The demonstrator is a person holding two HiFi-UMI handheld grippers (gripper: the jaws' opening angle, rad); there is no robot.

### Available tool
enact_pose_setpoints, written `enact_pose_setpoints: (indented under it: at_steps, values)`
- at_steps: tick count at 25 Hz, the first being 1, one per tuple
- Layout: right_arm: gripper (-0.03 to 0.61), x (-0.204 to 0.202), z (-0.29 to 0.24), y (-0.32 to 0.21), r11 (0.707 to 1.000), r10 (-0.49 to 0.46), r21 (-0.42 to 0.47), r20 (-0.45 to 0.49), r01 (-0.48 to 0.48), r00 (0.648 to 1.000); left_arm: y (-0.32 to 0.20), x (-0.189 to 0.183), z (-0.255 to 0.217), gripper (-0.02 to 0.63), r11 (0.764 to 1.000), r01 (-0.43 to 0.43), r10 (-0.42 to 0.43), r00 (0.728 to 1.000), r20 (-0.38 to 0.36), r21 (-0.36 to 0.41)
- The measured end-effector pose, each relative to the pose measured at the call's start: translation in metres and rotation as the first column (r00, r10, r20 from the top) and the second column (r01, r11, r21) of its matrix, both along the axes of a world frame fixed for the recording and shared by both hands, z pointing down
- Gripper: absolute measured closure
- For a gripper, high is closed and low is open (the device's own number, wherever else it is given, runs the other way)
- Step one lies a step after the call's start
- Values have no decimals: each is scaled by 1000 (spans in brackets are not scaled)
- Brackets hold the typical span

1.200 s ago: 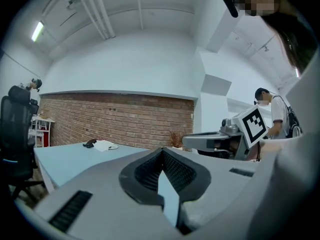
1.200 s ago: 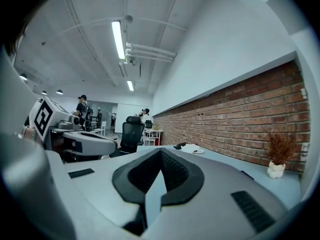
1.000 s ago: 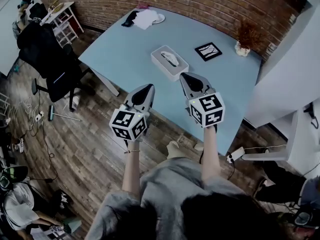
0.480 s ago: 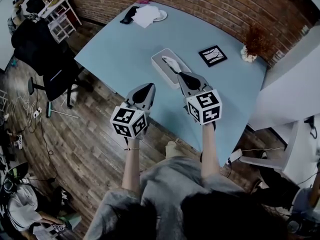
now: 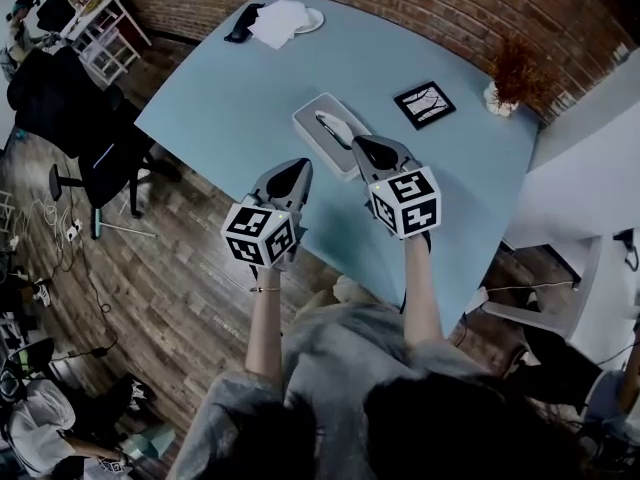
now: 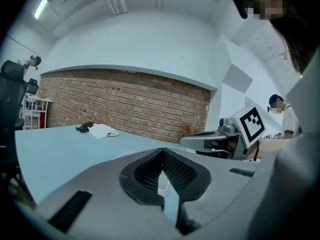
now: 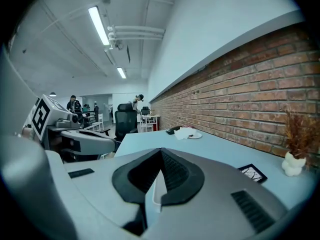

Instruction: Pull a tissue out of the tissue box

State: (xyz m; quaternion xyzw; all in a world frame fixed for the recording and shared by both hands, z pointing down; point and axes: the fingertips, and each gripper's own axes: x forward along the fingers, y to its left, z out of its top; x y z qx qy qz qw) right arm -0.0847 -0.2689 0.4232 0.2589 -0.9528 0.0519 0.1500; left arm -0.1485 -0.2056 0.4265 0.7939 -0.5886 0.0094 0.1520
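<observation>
- The left claw [image 5: 300, 168] has its jaws shut tip to tip with nothing between them. Its tip is over the table [image 5: 225, 93], and its marker cube sits above the table's near edge, with the floor [image 5: 170, 268] below and behind.
- The right claw [image 5: 364, 144] is also closed and holds nothing. It hangs wholly over the table, beside the left claw and apart from it.
- The box [image 5: 312, 118] lies just ahead of both claws. In the head view the right claw's tip overlaps the box's near right corner, and I cannot tell whether they touch.
- The tissue [image 5: 336, 128] shows at the slot on top of the box, just ahead and left of the right claw's tip.
- Bare table spreads left of the left claw and far ahead past the box. The table's left edge lies well left of that claw, with a chair [image 5: 105, 153] beyond it.
- The brick wall [image 5: 420, 8] bounds the far edge, well ahead of both claws.
- There are two claws, one box and one tissue showing.
- One frame [image 5: 424, 103] lies ahead and right of the right claw, and one plant [image 5: 505, 73] stands farther right by the wall.
- At the far corner, well ahead of the left claw, are one plate [image 5: 313, 20], one paper pile [image 5: 280, 24] and one black item [image 5: 240, 24].
</observation>
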Motion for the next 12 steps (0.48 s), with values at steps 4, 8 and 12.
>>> enact_pose_setpoints:
  at_steps: [4, 8, 12]
  values:
    - [580, -6, 11, -8, 1000, 21, -20, -44, -22, 999, -12, -9, 8, 611, 1000, -20, 20, 1000, -11, -21]
    - [579, -14, 19, -21, 997, 56, -46, -79, -60, 995, -27, -17, 14, 611, 996, -79, 78, 996, -29, -33]
    - [578, -27, 31, -35, 994, 77, -69, -126, -86, 989, -46, -29, 25, 611, 990, -132, 129, 991, -45, -57]
